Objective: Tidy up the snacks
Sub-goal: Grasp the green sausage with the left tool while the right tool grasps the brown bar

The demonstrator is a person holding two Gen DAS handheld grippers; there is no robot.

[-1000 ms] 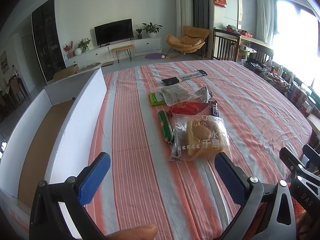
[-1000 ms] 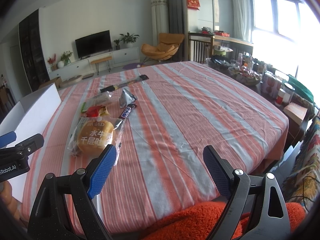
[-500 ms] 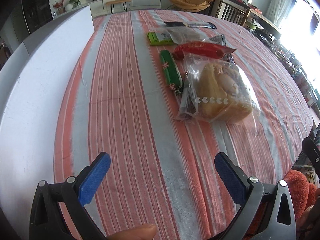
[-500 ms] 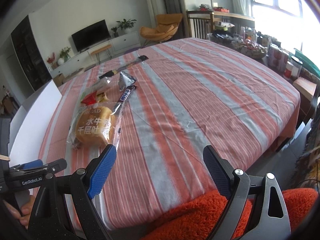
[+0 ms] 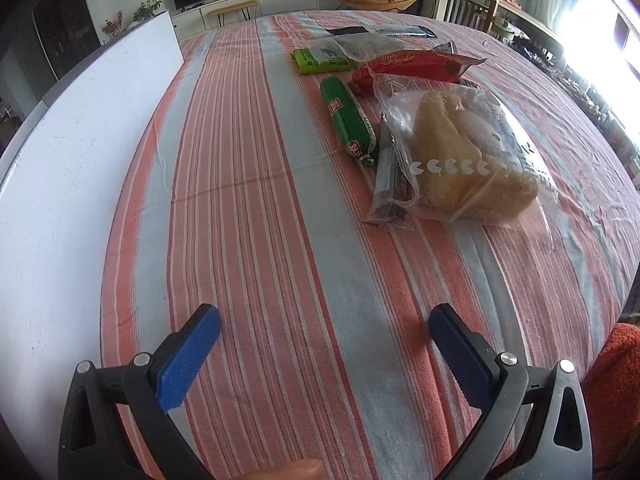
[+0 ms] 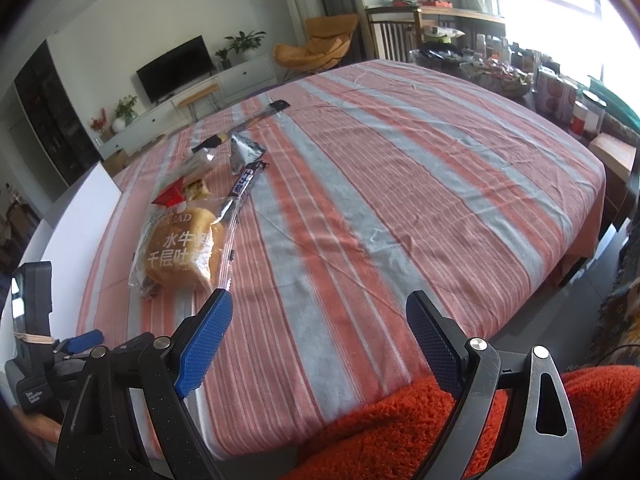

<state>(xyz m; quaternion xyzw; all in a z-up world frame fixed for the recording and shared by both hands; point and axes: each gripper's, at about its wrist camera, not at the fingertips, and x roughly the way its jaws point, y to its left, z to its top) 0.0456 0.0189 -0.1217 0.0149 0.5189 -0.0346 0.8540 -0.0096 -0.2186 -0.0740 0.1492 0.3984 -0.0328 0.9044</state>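
Snacks on striped tablecloth (image 5: 256, 200), listed left to right: white box (image 5: 80, 168) at the cloth's left edge; green sausage stick (image 5: 347, 120); bagged bread (image 5: 468, 160) — ahead and right of the left gripper (image 5: 320, 356), jaws spread, empty. Right gripper (image 6: 316, 344) — spread wide, empty, bread (image 6: 180, 248) ahead-left.

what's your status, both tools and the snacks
Left tool open, empty, low over cloth. Right tool open, empty. Bread bag nearest, untouched. White box at left; path clear.
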